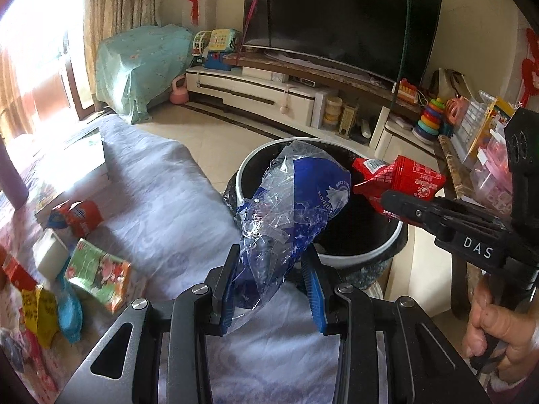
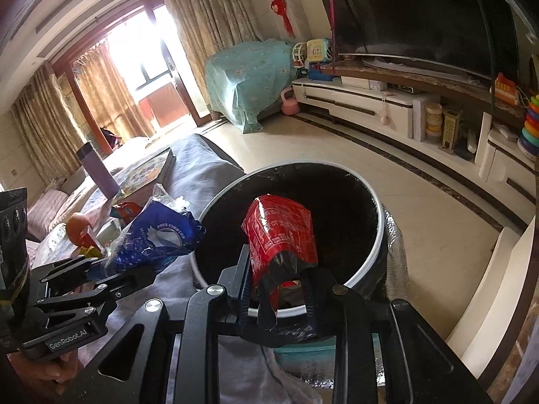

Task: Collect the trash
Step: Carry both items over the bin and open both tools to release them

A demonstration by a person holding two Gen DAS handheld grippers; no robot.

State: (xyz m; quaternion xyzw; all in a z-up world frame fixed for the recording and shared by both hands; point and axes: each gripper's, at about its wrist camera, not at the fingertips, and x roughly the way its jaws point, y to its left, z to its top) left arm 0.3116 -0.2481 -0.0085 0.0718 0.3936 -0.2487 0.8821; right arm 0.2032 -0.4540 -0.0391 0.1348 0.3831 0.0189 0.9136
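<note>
My left gripper (image 1: 269, 262) is shut on a crumpled blue and clear plastic bag (image 1: 296, 198), held up at the near rim of the round bin (image 1: 357, 256) with its black liner. In the right wrist view that blue bag (image 2: 161, 235) hangs just left of the bin (image 2: 374, 245). My right gripper (image 2: 279, 276) is shut on a red snack wrapper (image 2: 279, 232), which sits over the bin's dark opening. The left wrist view shows the same red wrapper (image 1: 401, 178) over the bin's right side, in the right gripper (image 1: 390, 198), with a hand (image 1: 498, 330) on its handle.
Left of the bin lies a surface under a pale cloth (image 1: 161, 202) with several packets and cartons (image 1: 97, 272) at its left end. A TV (image 1: 340, 17) on a white stand (image 1: 269, 91) with toys lines the far wall. Tiled floor (image 2: 421, 202) lies beyond the bin.
</note>
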